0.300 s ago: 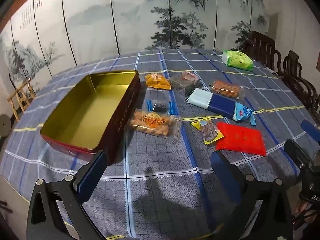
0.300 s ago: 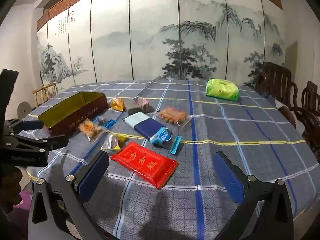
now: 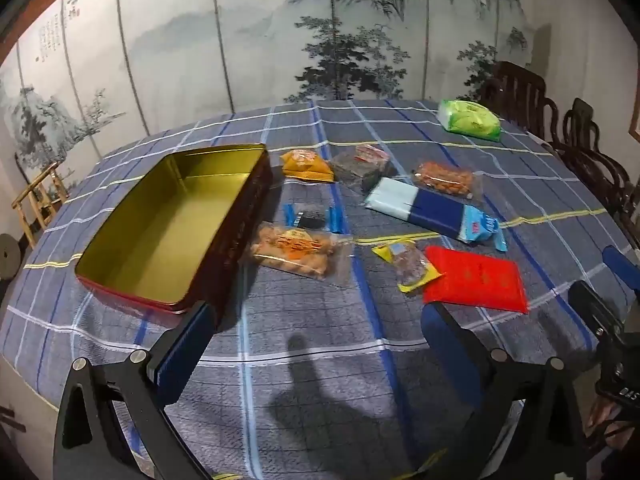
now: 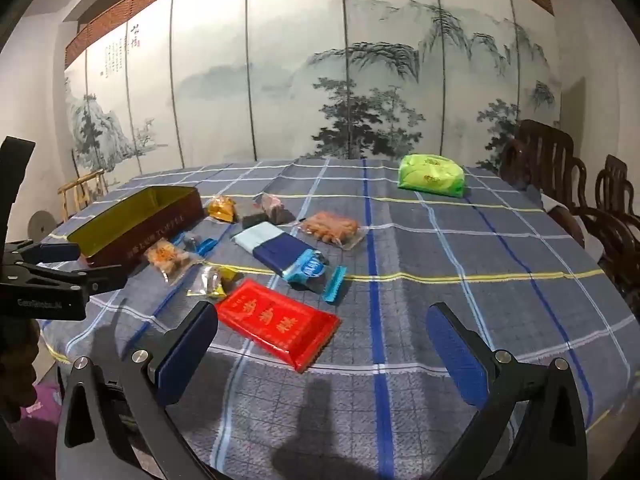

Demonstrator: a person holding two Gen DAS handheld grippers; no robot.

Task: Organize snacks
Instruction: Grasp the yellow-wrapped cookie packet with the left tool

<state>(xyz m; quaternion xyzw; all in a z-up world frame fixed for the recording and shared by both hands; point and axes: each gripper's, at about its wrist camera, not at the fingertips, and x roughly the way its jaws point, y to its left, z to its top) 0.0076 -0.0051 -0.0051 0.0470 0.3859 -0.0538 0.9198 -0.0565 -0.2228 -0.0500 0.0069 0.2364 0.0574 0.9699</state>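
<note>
Nothing packed yet: both the left hand-held gripper (image 3: 316, 344) and right hand-held gripper (image 4: 320, 344) are wide open, empty. Snacks scattered ahead; red packet (image 4: 276, 322) sits just beyond the right one, tin (image 3: 168, 228) ahead-left. Probably grab that first.

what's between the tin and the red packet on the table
In the left wrist view, a clear bag of orange snacks lies beside the tin, then a small yellow-edged packet overlapping the red packet.

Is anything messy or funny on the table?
Yes. The snack packets lie scattered at all angles beside the empty tin, none inside. The green bag sits far off alone. Nothing looks spilled or torn.
</note>
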